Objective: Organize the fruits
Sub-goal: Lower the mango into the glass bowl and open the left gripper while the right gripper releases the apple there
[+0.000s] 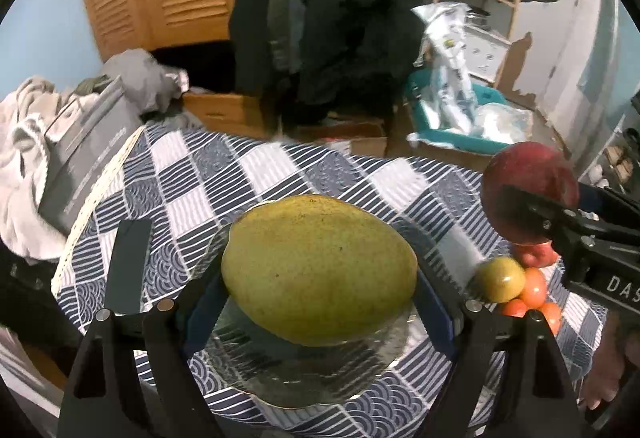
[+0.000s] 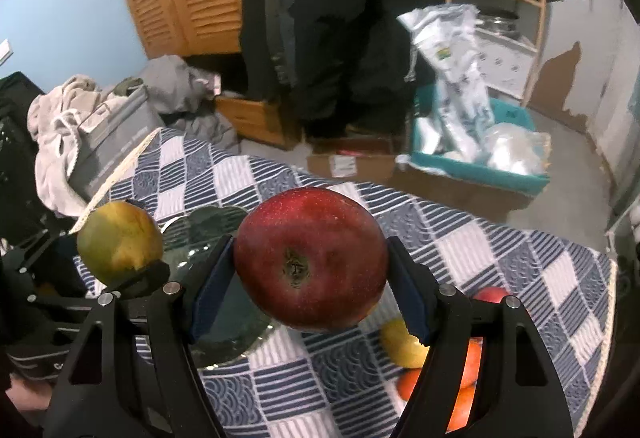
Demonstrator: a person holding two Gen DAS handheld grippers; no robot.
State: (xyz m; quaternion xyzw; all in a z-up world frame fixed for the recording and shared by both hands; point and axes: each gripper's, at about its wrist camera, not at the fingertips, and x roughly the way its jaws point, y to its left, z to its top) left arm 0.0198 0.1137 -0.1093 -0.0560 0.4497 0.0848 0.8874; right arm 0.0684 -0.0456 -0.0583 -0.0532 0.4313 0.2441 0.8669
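Your left gripper (image 1: 320, 302) is clamped across a green mango (image 1: 320, 270), its long axis running crosswise between the pads, and it hangs right over the glass plate (image 1: 304, 378) on the checked cloth (image 1: 280, 173). Your right gripper (image 2: 310, 286) is closed on a red apple (image 2: 310, 258), with the plate lying to its left and below. The left hand looks nearer, so the mango probably goes down first. The remaining fruit pile (image 1: 528, 286) sits just right of the plate.
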